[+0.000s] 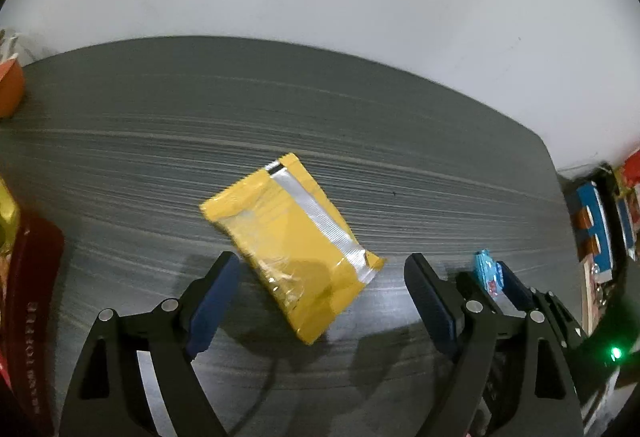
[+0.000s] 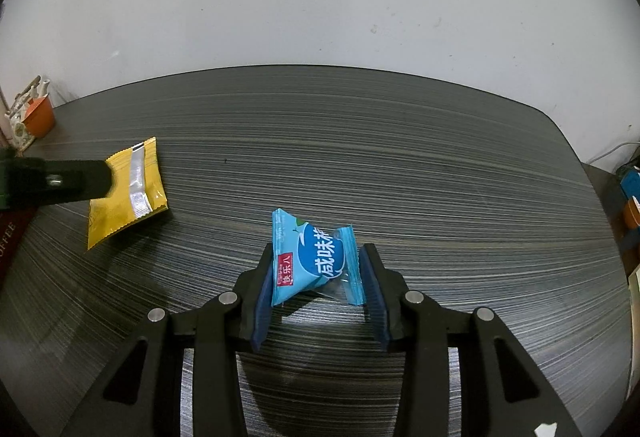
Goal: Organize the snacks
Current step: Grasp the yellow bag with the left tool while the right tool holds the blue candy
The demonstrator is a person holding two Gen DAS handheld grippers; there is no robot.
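A yellow snack packet [image 1: 288, 237] with a silver seam lies flat on the dark striped table [image 1: 360, 141]. My left gripper [image 1: 322, 265] stands open just above its near end, one finger on each side and neither pad touching it. The right wrist view shows the same yellow packet [image 2: 128, 193] at the left, with a left finger [image 2: 80, 179] over its edge. My right gripper [image 2: 318, 251] is shut on a small blue packet [image 2: 312, 257] with white lettering, held slightly off the table. That blue packet [image 1: 486, 269] also shows at the lower right of the left wrist view.
An orange cup [image 2: 40, 117] stands at the table's far left corner against the white wall. A dark red toffee box [image 1: 32, 317] lies at the left edge. Coloured boxes [image 1: 596, 225] sit beyond the table's right edge.
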